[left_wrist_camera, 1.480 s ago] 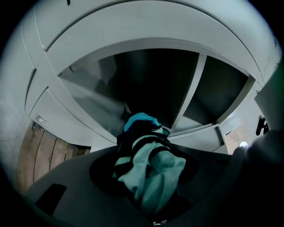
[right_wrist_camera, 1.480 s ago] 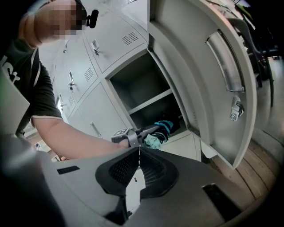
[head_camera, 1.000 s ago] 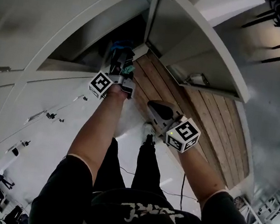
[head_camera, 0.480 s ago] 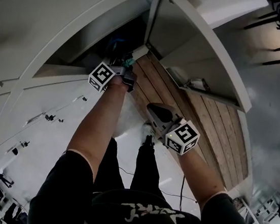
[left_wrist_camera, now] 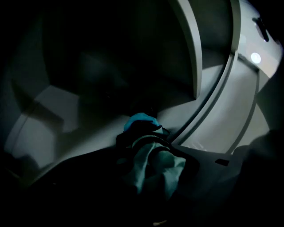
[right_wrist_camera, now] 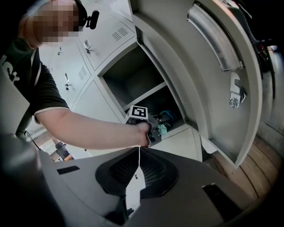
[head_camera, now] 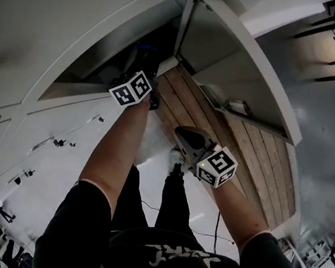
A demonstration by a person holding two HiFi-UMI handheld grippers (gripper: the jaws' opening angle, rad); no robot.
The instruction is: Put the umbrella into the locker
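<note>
**Left claw.** The left claw (right_wrist_camera: pixel 157 128) is at the centre of the right gripper view, reaching into the open locker (right_wrist_camera: pixel 116 71). Its jaws are closed on the umbrella (left_wrist_camera: pixel 153 164), a bundle of dark and teal fabric at the lower centre of the left gripper view. The blue end (left_wrist_camera: pixel 141 120) of the umbrella projects beyond the jaws, further into the compartment. Whether that end touches the compartment floor cannot be determined.

**Umbrella location.** The umbrella is inside the locker, in the lower section under the shelf (right_wrist_camera: pixel 146 95). It is close to the hinge-side edge of the opening.

**Right claw.** The right claw (right_wrist_camera: pixel 139 148) is in the lower half of the right gripper view. Its jaws are together at the tips and grip nothing. It is outside the locker, well apart from the umbrella, and points toward the opening.

**Surroundings.** The locker door (right_wrist_camera: pixel 213 88) stands open at the right of the right gripper view. In the head view, the marker cube (head_camera: pixel 130 89) of the left claw is at the locker's front edge. A wooden floor strip (head_camera: pixel 256 154) runs diagonally toward the lower right.
</note>
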